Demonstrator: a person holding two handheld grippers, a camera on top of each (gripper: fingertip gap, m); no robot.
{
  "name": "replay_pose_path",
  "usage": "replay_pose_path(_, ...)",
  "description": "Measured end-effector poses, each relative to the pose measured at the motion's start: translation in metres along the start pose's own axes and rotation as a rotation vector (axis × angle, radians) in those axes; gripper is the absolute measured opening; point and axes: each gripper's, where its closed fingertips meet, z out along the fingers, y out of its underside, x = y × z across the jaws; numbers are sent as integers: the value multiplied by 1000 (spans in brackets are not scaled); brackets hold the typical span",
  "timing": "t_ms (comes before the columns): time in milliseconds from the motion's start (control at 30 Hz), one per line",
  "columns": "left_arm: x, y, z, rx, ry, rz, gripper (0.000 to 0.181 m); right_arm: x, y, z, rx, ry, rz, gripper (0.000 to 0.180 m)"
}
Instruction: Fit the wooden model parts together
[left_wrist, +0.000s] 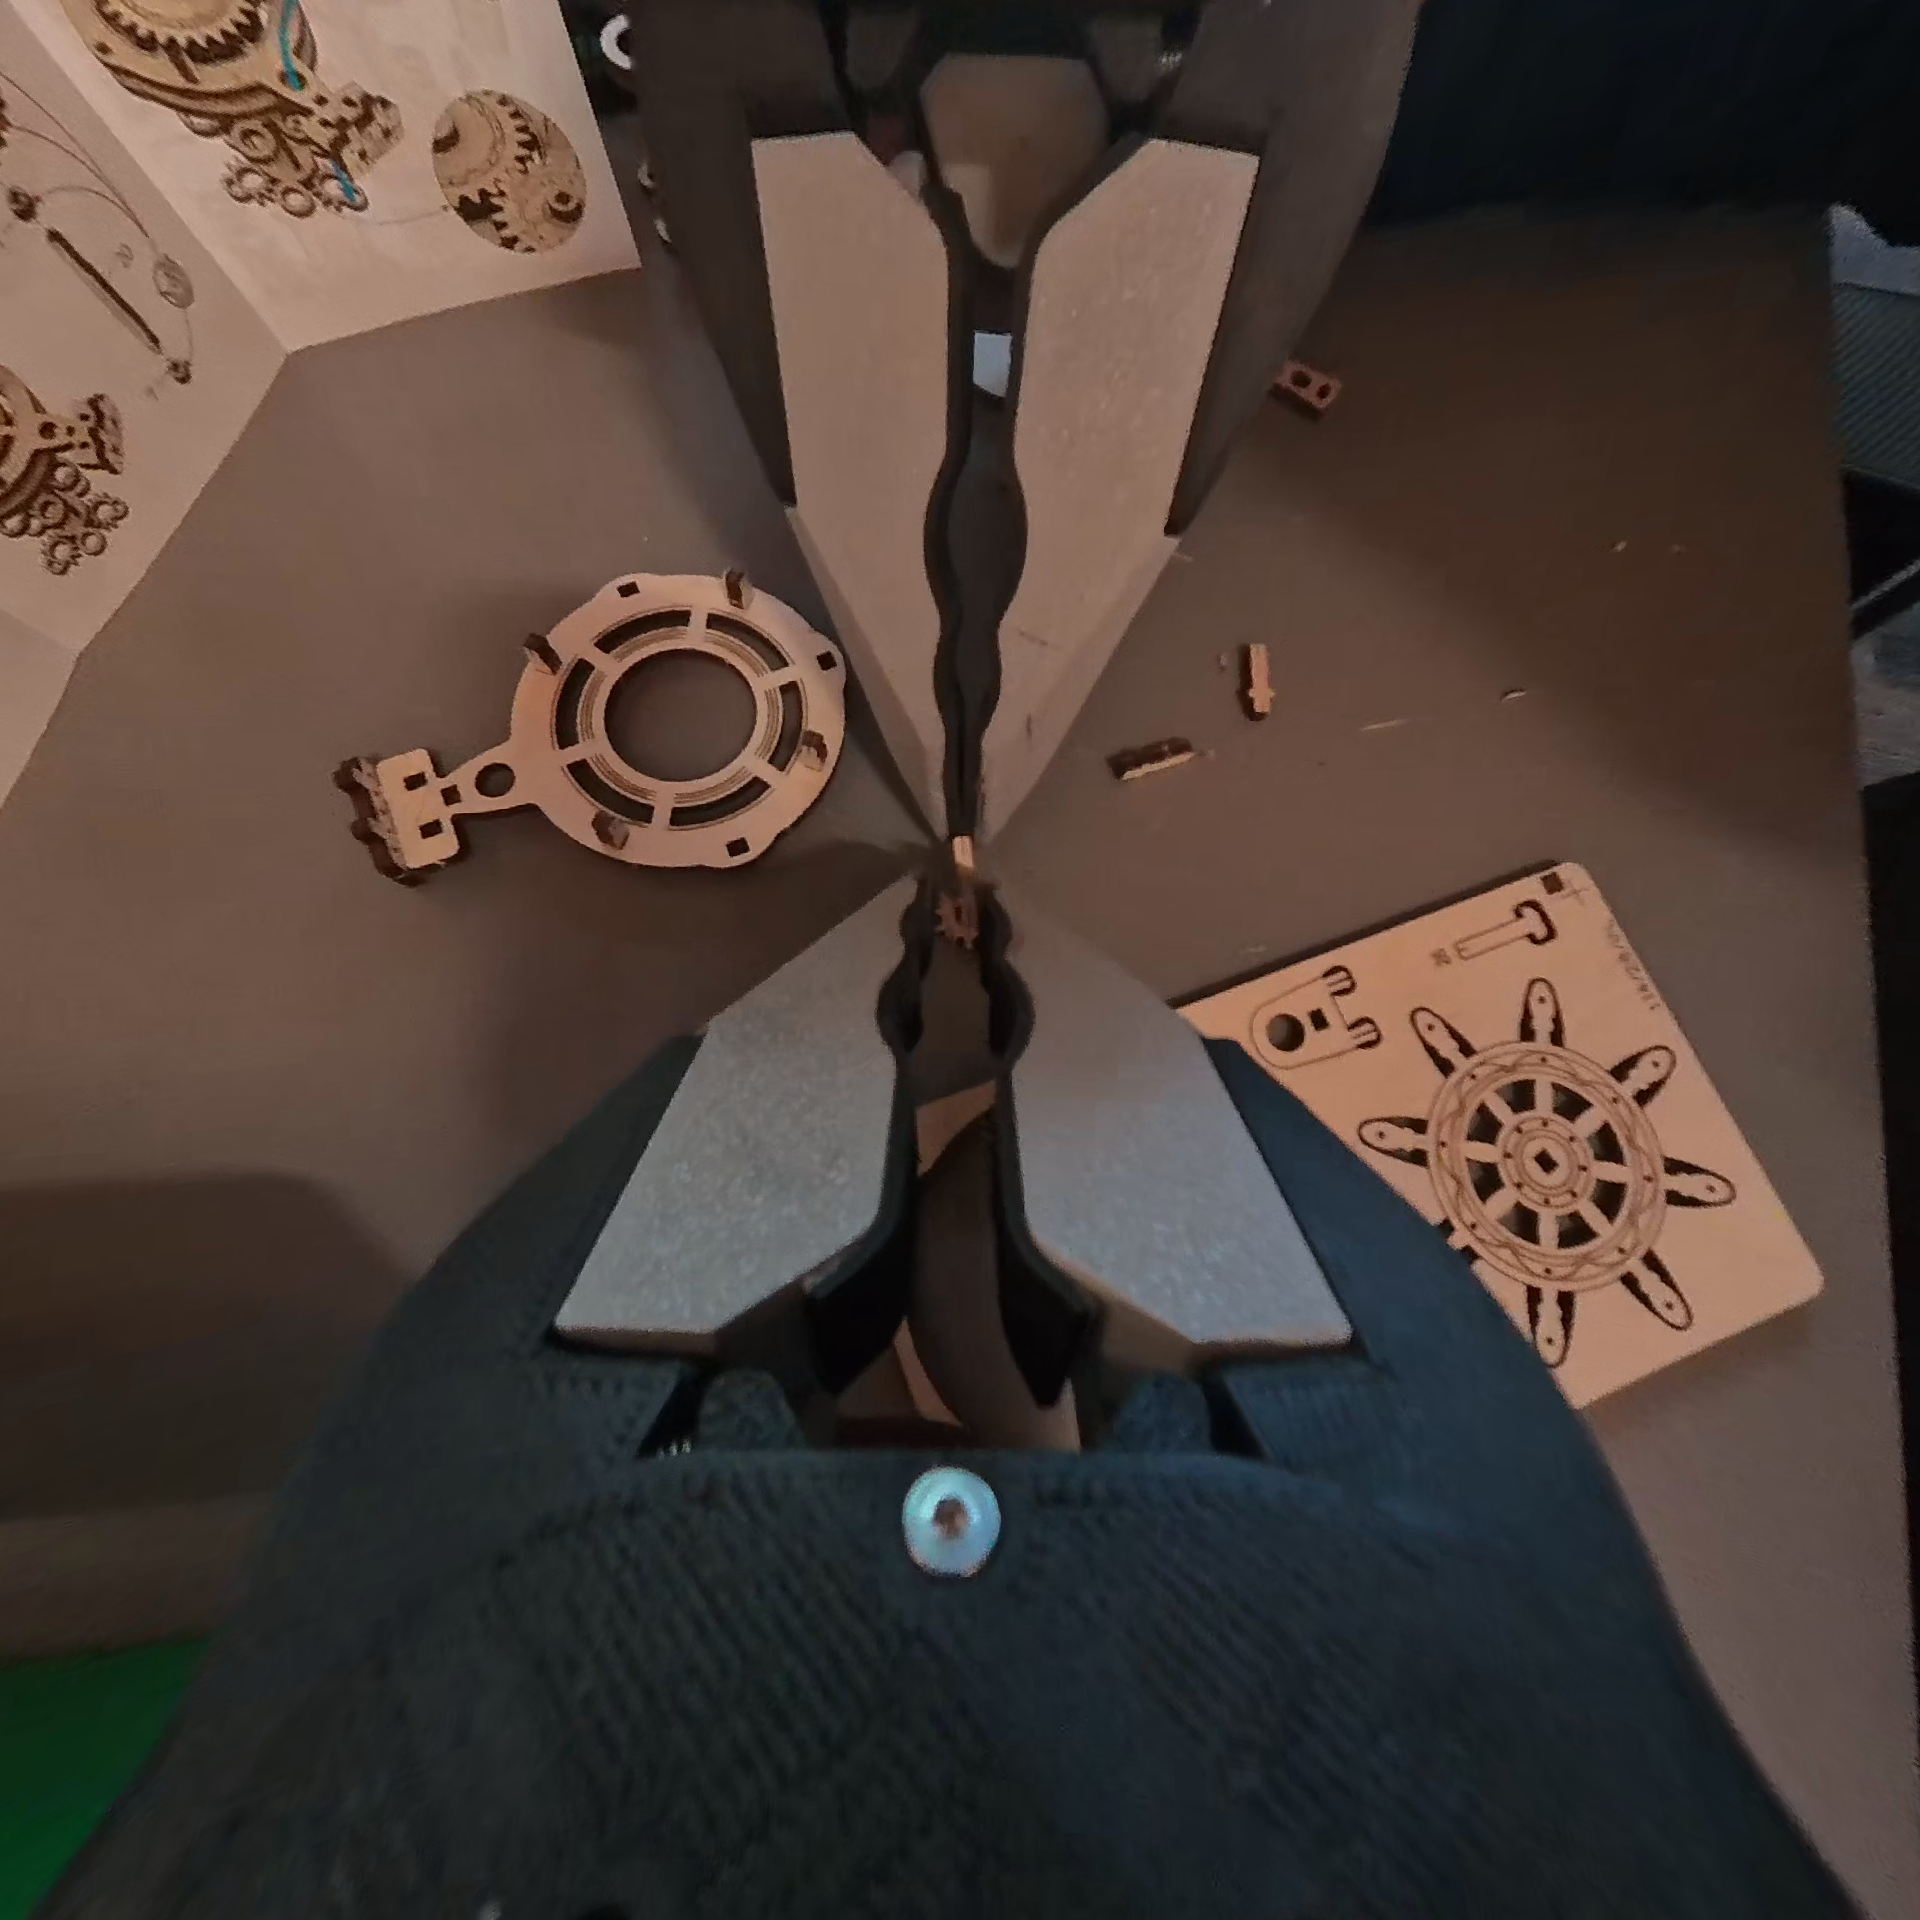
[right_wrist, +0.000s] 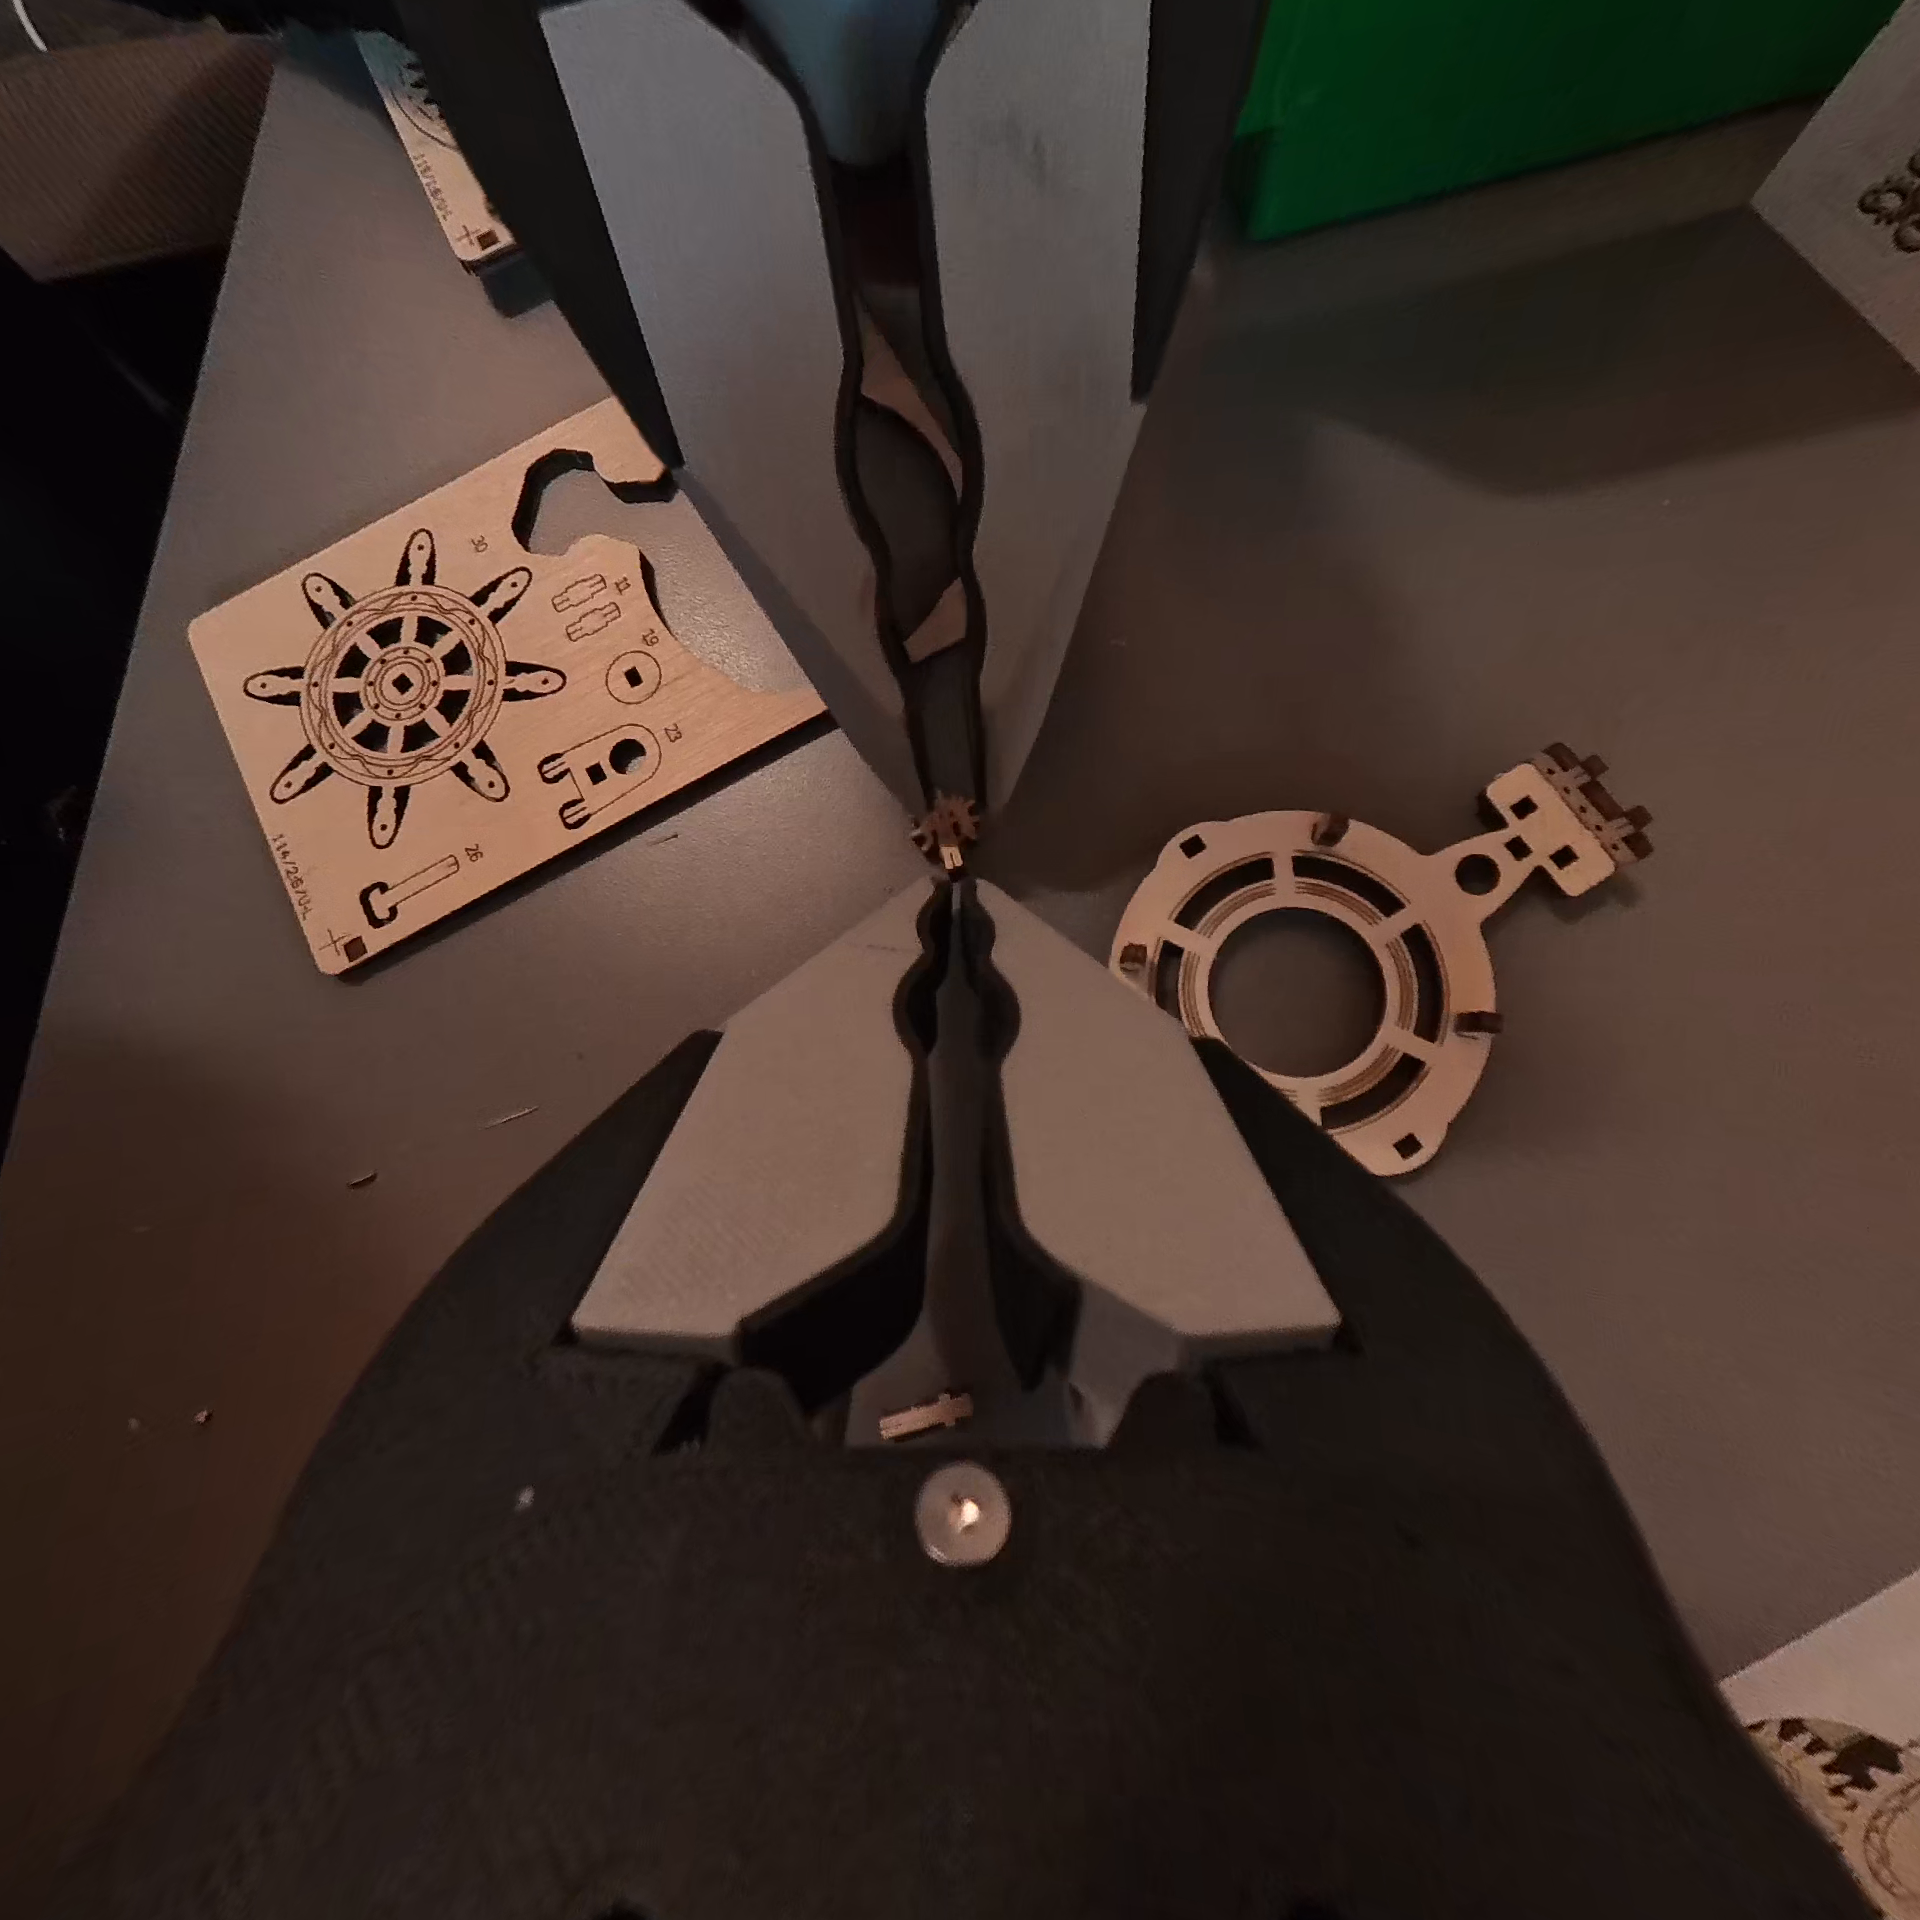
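My left gripper (left_wrist: 954, 906) is shut on a tiny wooden gear (left_wrist: 953, 921), held above the grey table. My right gripper (right_wrist: 951, 885) is shut on a small wooden peg (right_wrist: 951, 857). The two grippers meet tip to tip, and the peg's end touches the gear (right_wrist: 945, 818). In the left wrist view the right gripper (left_wrist: 962, 831) comes in from the top with the peg (left_wrist: 964, 854). In the right wrist view the left gripper (right_wrist: 948, 798) comes in from the top. A round wooden ring part with a toothed handle (left_wrist: 675, 717) lies flat on the table; it also shows in the right wrist view (right_wrist: 1320, 966).
A wooden sheet with a cut wheel pattern (left_wrist: 1517, 1122) (right_wrist: 468, 686) lies beside the grippers. Small loose wooden pieces (left_wrist: 1151, 758) (left_wrist: 1257, 681) (left_wrist: 1307, 387) lie on the table (left_wrist: 416, 1039). An open instruction booklet (left_wrist: 312, 156) stands at one edge, a green block (right_wrist: 1507, 104) at another. From the left gripper's tips to the green block (right_wrist: 1507, 104) is close to 15 centimetres.
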Motion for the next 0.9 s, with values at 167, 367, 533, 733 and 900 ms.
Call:
replay_pose_path(167, 3, 5, 5, -31, 4, 18, 5, 0, -1, 1, 3, -1, 4, 0)
replay_pose_path(367, 3, 3, 4, -19, 10, 19, 3, -1, -7, -1, 28, -5, 4, 0)
replay_pose_path(533, -5, -7, -4, 46, -39, 29, 3, 2, -13, -9, 87, -6, 44, 0)
replay_pose_path(733, -12, -12, -6, 60, -103, 55, 3, 5, -24, -18, 165, -32, 126, 0)
replay_pose_path(900, -19, -10, -7, 35, -182, 113, 3, 15, -20, -18, 151, 2, 185, 1)
